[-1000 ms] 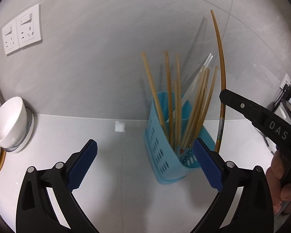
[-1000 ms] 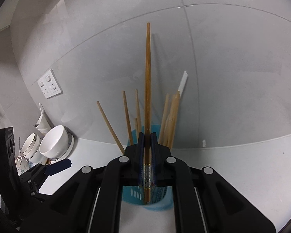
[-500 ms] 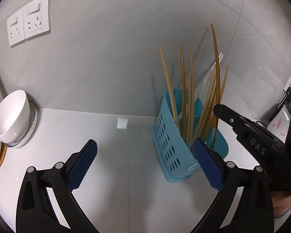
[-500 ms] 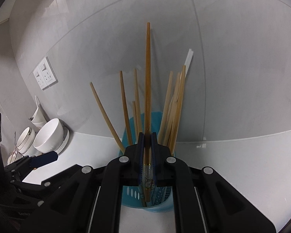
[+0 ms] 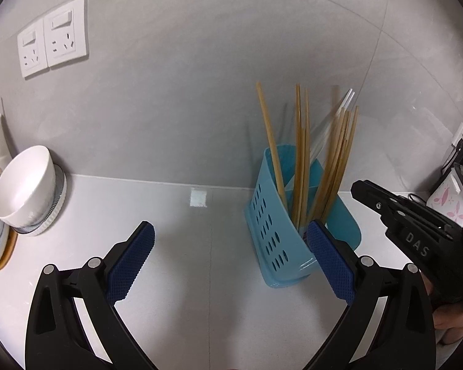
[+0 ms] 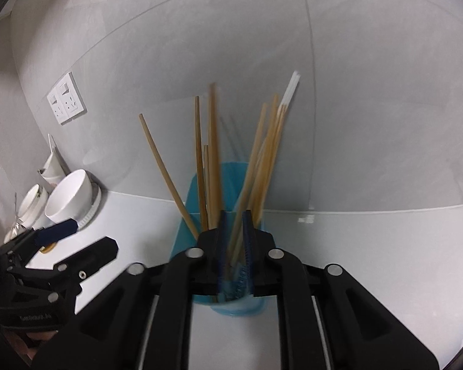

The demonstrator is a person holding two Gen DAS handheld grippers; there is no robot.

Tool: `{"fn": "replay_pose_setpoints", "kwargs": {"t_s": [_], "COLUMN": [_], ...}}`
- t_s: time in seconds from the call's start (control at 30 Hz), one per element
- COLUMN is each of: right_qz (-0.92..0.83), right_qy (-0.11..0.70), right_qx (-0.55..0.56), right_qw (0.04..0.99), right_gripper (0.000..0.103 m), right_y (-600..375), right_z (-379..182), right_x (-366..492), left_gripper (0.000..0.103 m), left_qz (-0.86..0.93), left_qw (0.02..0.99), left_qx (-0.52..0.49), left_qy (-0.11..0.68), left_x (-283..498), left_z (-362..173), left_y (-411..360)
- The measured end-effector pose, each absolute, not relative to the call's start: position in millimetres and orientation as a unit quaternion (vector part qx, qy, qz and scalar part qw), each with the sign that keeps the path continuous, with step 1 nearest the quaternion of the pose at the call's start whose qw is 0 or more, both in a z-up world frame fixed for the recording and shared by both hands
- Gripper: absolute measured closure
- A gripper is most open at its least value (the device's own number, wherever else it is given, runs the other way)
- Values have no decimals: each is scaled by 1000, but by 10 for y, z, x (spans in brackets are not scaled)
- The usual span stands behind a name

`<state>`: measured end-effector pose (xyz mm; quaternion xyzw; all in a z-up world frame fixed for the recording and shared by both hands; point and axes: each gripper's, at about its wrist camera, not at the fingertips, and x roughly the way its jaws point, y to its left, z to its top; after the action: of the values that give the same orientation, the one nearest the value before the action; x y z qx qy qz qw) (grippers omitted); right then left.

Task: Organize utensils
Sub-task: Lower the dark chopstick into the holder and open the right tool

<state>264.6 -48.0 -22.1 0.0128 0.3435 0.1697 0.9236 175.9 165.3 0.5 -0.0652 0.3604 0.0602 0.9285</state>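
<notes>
A blue perforated utensil holder stands on the white counter by the wall, with several bamboo chopsticks upright in it. My left gripper is open wide just in front of it, its right pad beside the holder's front wall, nothing between the pads. In the right wrist view my right gripper hovers right over the holder. Its jaws are opening, a narrow gap shows, and the chopsticks lean loose beyond it, none pressed. The right gripper reaches in from the right in the left wrist view.
A white bowl lies on stacked dishes at the left edge of the counter. Two wall sockets sit high on the grey wall. A small pale patch marks the counter by the wall. A patterned packet is at the far right.
The long chopstick pinched in my right gripper has dropped among the others in the holder, and the right jaws have parted. The left gripper stays open.
</notes>
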Motion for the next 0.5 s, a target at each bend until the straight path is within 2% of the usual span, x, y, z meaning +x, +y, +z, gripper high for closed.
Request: {"fn": "replay_pose_setpoints", "kwargs": {"t_s": [0.1,0.23,0.3,0.33,0.4,0.5], "right_qz": [161,153,151,150,147,147], "right_qy": [342,345,346,345,346,353], "right_qx": [8,10,13,13,14,21], "right_qw": [926,926,926,926,927,924], "right_gripper": [64,52,41,41,33,30], "right_y": [-539,-659,-718,-754,-816,-905], "right_z": [-126,-15,27,50,79,104], "right_x": [2573,2463,2407,2365,2302,2222], "left_gripper": [6,6,6,6,6,6], "left_qz": [61,64,64,64,63,64], "left_qw": [931,931,932,932,933,934], "left_qx": [-63,-62,-61,-61,-58,-58], "left_qy": [355,354,352,351,349,348], "left_x": [1725,1667,1629,1610,1561,1503], "left_z": [77,133,160,175,206,226], "left_y": [1621,1563,1537,1523,1480,1423]}}
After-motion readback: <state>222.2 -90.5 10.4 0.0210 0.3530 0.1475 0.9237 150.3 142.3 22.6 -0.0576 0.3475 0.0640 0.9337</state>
